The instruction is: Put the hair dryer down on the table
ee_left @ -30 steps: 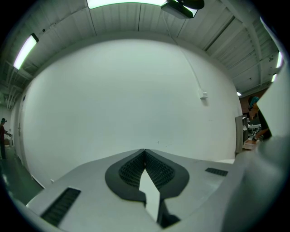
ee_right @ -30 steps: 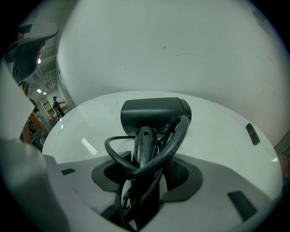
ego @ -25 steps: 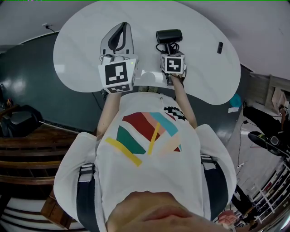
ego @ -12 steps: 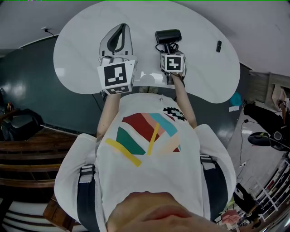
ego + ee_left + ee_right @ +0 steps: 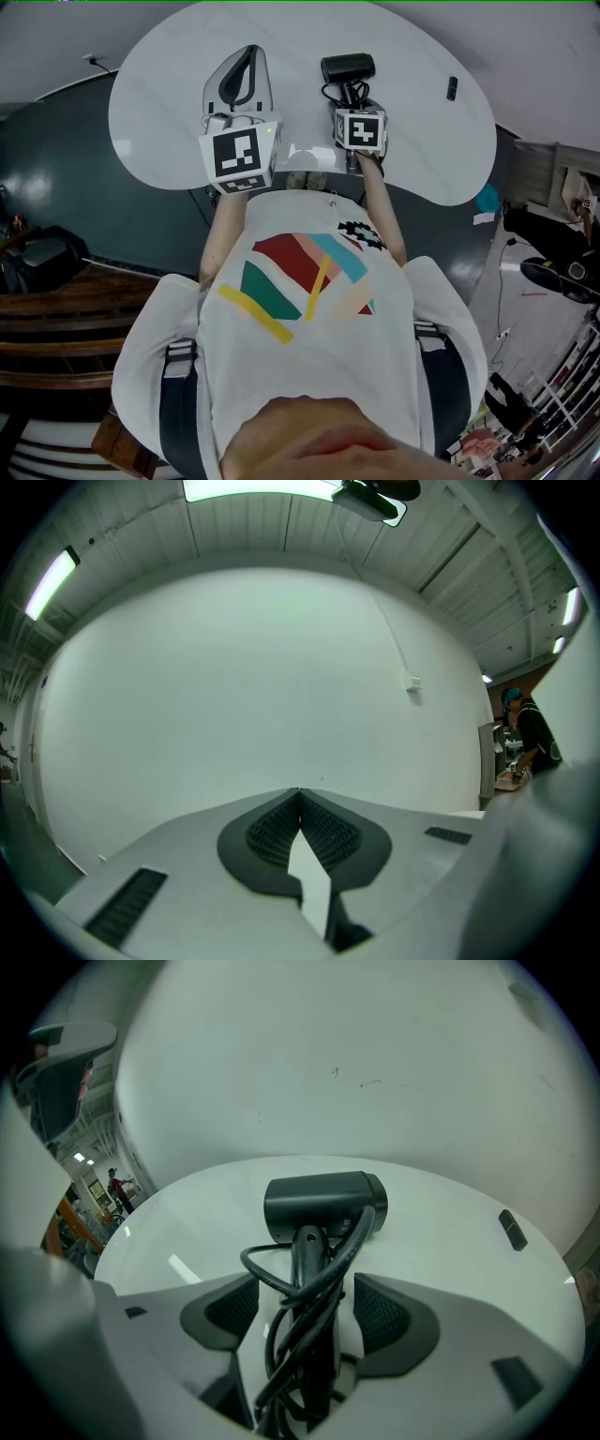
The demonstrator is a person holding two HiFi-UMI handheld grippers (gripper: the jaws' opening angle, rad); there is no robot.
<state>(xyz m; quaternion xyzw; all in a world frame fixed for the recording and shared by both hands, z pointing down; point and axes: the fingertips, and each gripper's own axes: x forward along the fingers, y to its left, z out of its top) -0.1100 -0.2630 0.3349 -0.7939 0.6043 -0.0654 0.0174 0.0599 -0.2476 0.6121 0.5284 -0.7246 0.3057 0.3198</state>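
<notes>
A hall fitted out as a workshop or test lab: a rounded white table (image 5: 159, 131) stands on a dark painted floor (image 5: 84, 197) before a bare white wall (image 5: 234, 686), under a ribbed panel ceiling (image 5: 253, 527) hung with strip lights (image 5: 52, 578). An exposed cable (image 5: 389, 635) runs down the wall to a small box (image 5: 412, 682). At the room's edge a person (image 5: 530, 738) stands at a cluttered bench. Wooden steps (image 5: 56, 319) and a white rack (image 5: 562, 394) line the sides, and more lit work bays (image 5: 89, 1185) show beyond the table.
</notes>
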